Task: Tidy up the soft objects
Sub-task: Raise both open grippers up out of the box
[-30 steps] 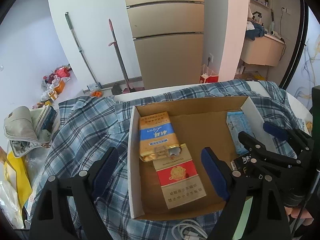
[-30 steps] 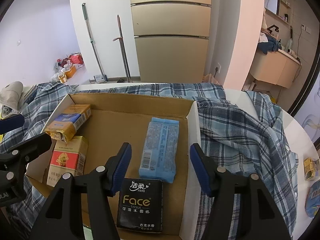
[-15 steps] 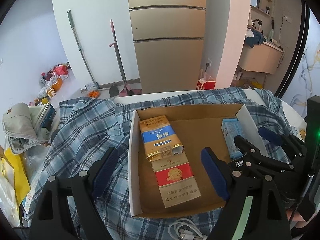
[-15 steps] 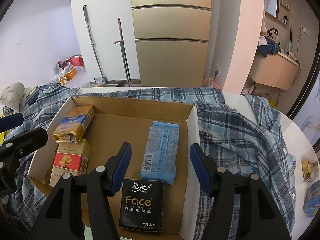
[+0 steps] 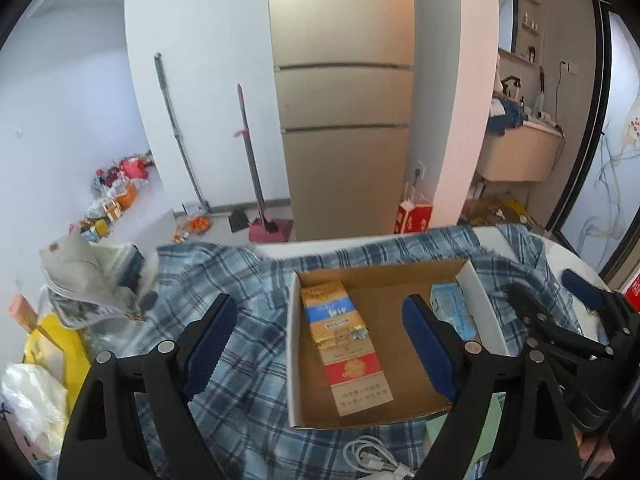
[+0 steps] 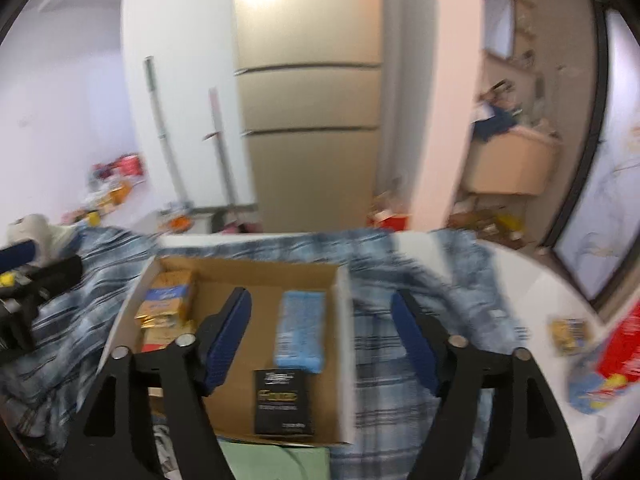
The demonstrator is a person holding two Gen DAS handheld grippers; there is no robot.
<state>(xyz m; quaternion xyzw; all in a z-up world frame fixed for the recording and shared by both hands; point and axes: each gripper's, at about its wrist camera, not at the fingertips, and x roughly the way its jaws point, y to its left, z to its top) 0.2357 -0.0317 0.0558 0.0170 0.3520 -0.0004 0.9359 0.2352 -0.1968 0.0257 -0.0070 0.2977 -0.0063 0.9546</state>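
Note:
An open cardboard box [image 5: 384,280] sits on a blue plaid shirt [image 5: 248,300] on a white table. It holds a gold and blue pack [image 5: 330,312], a red and tan pack [image 5: 356,376], a light blue tissue pack [image 6: 300,324] and a black Face tissue pack [image 6: 284,400]. My left gripper [image 5: 324,350] is open and empty above the box's left side. My right gripper [image 6: 322,340] is open and empty above the box's right side; it also shows in the left wrist view [image 5: 556,300].
A white cable [image 5: 376,460] lies in front of the box. Small packs [image 6: 570,332] and a red box [image 6: 622,352] lie on the white table [image 6: 532,280] at the right. Bags [image 5: 80,284] are piled at the left. A fridge [image 5: 344,112] stands behind.
Both grippers have risen and pulled back from the box, still open and empty. The right wrist view is now blurred by motion. The box contents have not moved.

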